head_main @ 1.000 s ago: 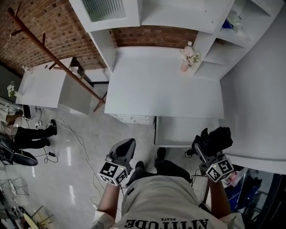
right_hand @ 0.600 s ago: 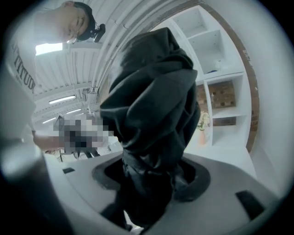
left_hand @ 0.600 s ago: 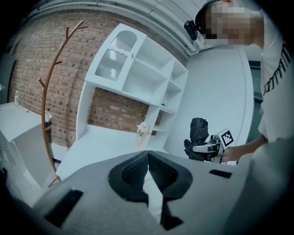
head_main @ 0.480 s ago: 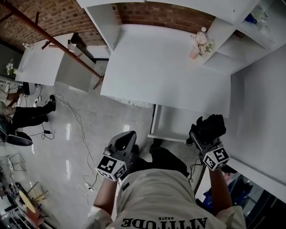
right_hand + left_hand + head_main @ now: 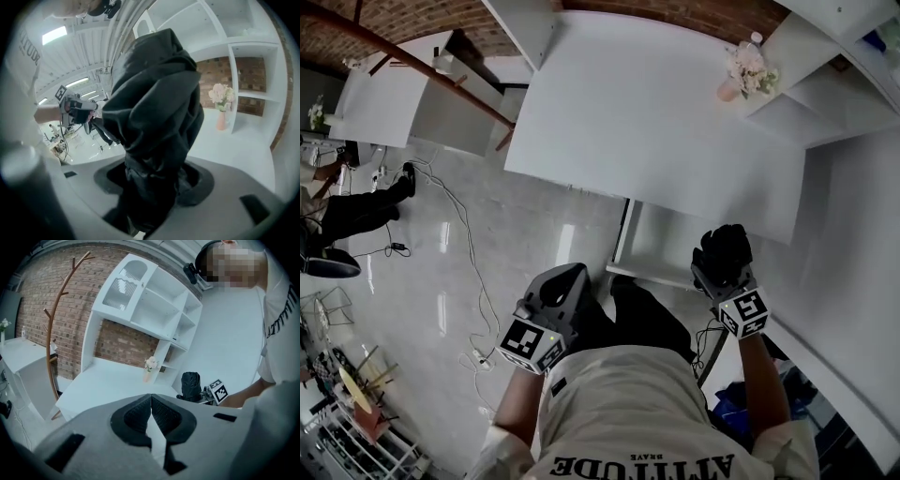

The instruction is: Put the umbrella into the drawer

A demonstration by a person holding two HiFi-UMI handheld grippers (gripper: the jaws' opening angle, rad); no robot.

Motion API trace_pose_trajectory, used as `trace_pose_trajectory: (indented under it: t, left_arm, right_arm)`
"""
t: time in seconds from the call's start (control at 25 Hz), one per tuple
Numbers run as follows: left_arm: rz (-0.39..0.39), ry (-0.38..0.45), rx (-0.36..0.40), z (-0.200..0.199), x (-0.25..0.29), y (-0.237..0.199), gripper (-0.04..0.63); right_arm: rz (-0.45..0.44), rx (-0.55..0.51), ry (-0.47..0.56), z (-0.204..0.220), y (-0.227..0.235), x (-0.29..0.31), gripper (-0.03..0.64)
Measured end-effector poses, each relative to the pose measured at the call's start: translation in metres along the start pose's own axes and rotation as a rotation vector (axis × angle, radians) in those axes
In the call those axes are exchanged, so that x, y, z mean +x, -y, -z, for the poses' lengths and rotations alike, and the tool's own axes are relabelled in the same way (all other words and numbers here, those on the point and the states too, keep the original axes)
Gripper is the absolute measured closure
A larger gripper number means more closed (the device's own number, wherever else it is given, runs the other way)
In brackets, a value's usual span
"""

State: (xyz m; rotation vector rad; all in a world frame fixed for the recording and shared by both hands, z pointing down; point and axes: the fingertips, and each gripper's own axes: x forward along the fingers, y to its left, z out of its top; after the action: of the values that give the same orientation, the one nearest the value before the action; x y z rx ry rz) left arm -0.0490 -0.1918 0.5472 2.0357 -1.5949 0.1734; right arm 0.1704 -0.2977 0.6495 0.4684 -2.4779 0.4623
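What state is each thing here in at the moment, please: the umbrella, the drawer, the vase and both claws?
Umbrella: folded, gripped in the right claw, not yet in the drawer.
Drawer: pulled open under the desk.
Left claw: shut, holding nothing.
Right claw: shut on the umbrella.
Vase: upright on the desk, with flowers in it.

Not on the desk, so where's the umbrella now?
Head view, right side: the umbrella is clamped in the right gripper, at the right end of the open drawer.
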Motion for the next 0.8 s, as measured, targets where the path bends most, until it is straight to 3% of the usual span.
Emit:
trace_pose_trajectory:
  t: [0.28,0.8]
  left_arm:
    - [-0.006,-0.035,-0.029,0.015,0.015,-0.008,0.569]
    - [0.036,-0.125,0.008,0.078,0.062,-0.011,0.569]
  right_arm:
    - [-0.054,-0.098,-0.15,0.045,0.002,0.038,0.356]
    - [-0.118,-0.138,-0.354,0.132,0.007,0.093,0.356]
